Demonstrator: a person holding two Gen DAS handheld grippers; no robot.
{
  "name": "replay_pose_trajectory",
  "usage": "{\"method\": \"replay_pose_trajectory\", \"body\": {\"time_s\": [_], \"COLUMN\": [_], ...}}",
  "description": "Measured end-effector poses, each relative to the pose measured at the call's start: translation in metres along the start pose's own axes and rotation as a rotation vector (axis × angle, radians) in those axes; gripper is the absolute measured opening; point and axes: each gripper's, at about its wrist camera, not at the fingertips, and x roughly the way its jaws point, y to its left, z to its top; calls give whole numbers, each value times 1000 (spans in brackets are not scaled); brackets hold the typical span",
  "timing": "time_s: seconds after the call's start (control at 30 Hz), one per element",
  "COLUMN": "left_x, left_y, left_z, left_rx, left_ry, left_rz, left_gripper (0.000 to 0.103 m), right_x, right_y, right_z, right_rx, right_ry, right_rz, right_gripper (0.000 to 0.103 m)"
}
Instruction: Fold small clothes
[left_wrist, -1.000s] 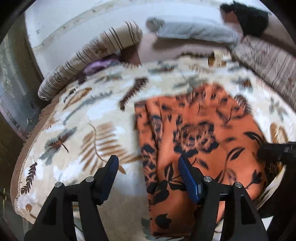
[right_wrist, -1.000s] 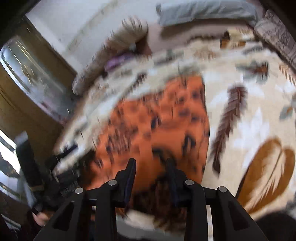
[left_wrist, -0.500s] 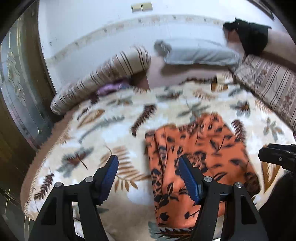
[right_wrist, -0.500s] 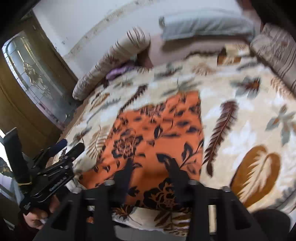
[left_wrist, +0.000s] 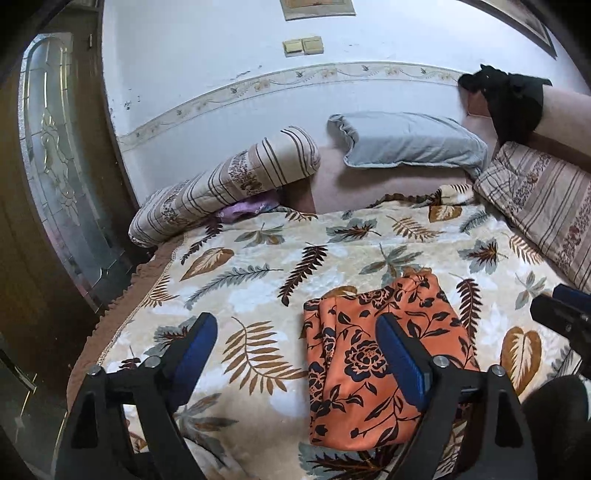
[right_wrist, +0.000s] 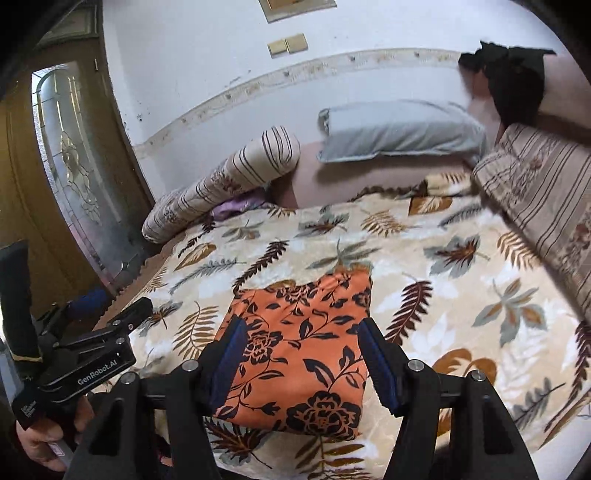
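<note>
On the leaf-print blanket (left_wrist: 258, 258) near the bed's front edge lies the orange floral garment (right_wrist: 299, 347), folded into a compact rectangle. The left tongs (left_wrist: 295, 350) and right tongs (right_wrist: 301, 358) both gape apart, empty, above it. A careless pinch could likely catch only the top layer, or snag the plush blanket, undoing the fold.

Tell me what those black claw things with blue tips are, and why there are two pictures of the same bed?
They are two grabbers that a person holds, one in each hand. Each carries its own camera looking out along its fingers, so you get one picture per hand. The left gripper and the right gripper are both open and hold nothing. Below them lies a folded orange cloth with black flowers on a leaf-print blanket. Further back are a grey pillow and a striped bolster. In the right hand's picture you can see the left grabber from outside.
</note>
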Motion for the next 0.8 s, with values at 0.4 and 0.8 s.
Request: {"method": "replay_pose_trajectory", "body": {"time_s": [0.4, 0.8], "left_x": [-5, -6], "left_y": [10, 19], "left_z": [7, 5], "left_rx": [-62, -80], "left_ry": [17, 27], "left_rz": [51, 91], "left_gripper": [91, 91], "right_x": [-7, -6], "right_y": [9, 22], "right_z": [-8, -12], "right_rx": [-20, -55], "right_ry": [15, -1], "right_rz": [-36, -59], "right_gripper": [67, 67]}}
